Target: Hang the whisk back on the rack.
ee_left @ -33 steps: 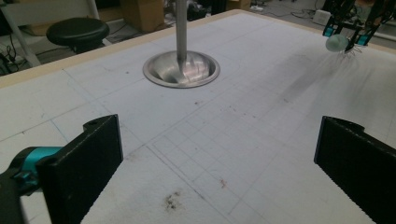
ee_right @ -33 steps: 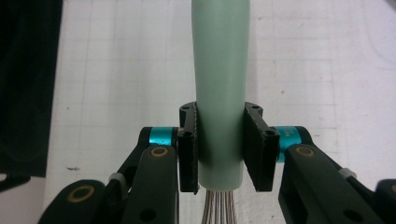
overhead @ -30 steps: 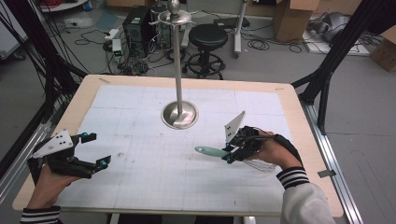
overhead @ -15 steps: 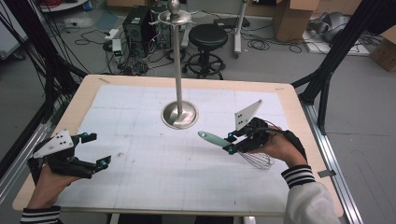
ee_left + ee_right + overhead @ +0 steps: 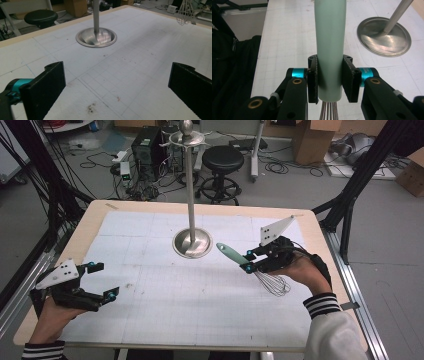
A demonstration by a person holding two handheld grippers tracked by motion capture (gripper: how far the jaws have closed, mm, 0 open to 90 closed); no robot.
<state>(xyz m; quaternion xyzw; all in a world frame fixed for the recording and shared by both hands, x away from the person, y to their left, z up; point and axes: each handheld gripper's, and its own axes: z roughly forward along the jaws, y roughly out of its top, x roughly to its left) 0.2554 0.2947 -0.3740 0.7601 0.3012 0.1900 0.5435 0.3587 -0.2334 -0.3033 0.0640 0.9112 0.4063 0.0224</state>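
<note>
A whisk with a pale green handle (image 5: 233, 254) and a wire head (image 5: 273, 283) is held above the table at the right. My right gripper (image 5: 251, 261) is shut on the handle; in the right gripper view both pads clamp the green handle (image 5: 330, 47) near the wires. The handle points toward the metal stand (image 5: 192, 241), whose round base (image 5: 384, 36) and upright pole rise at the table's middle. At the table's left front my left gripper (image 5: 103, 281) stands open with nothing between its jaws. In the left gripper view the stand's base (image 5: 96, 37) lies ahead and the whisk's wires (image 5: 185, 13) hang far right.
A white gridded mat (image 5: 165, 295) covers the wooden table (image 5: 85, 227). Behind the table stand a black stool (image 5: 222, 160), a computer tower (image 5: 146, 147), cables and cardboard boxes (image 5: 312, 140). Black frame legs (image 5: 350, 195) rise at the right.
My right gripper has lifted the whisk off the table and tilted it, so the handle now points up toward the stand. The left gripper has stayed put.
</note>
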